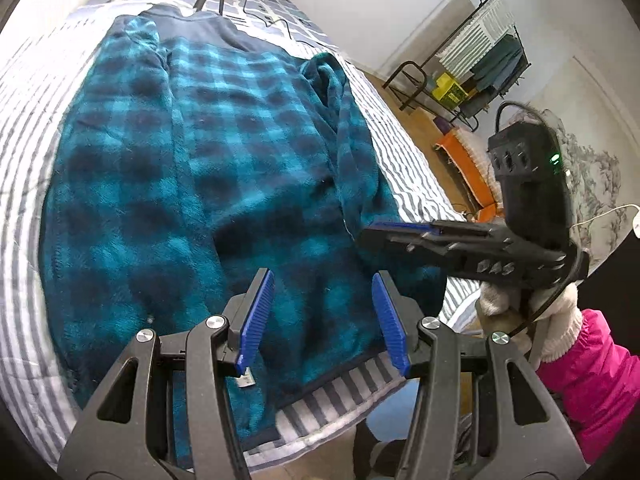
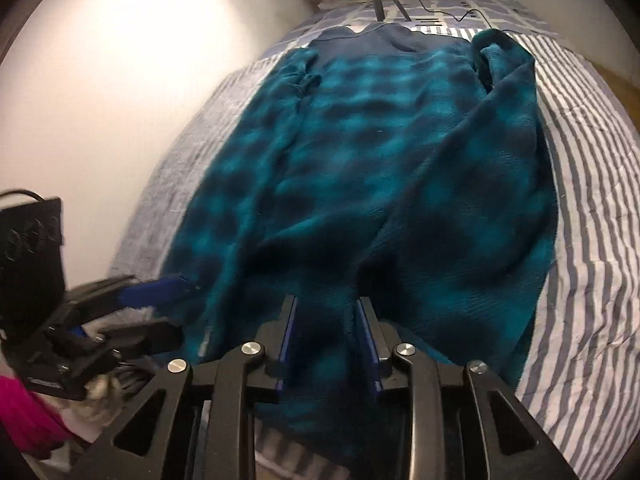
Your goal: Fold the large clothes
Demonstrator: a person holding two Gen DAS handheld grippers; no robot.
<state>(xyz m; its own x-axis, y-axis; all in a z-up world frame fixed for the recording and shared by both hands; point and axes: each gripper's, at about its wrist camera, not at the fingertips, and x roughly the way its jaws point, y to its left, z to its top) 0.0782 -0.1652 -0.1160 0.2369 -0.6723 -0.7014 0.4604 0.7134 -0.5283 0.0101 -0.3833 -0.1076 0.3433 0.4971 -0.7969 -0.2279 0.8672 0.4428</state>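
We see a teal and navy checked fleece garment (image 1: 208,152) spread flat along a bed with a grey-striped cover (image 1: 24,184), its dark collar at the far end and its hem at the near edge. At the far left, one sleeve (image 1: 140,56) lies folded in over the body. Near the hem, our left claw (image 1: 320,316) hangs above the fleece with its blue pads (image 1: 258,316) wide apart and nothing between them. To its right, the other sleeve (image 1: 344,120) runs down the garment's right edge. Further right, our right claw (image 2: 326,340) hovers by the near right corner of the garment; its pads stand narrowly apart over the fleece, and we cannot tell whether any cloth is caught between them. A hand in a cream glove (image 1: 532,320) with a pink sleeve (image 1: 596,376) holds it.
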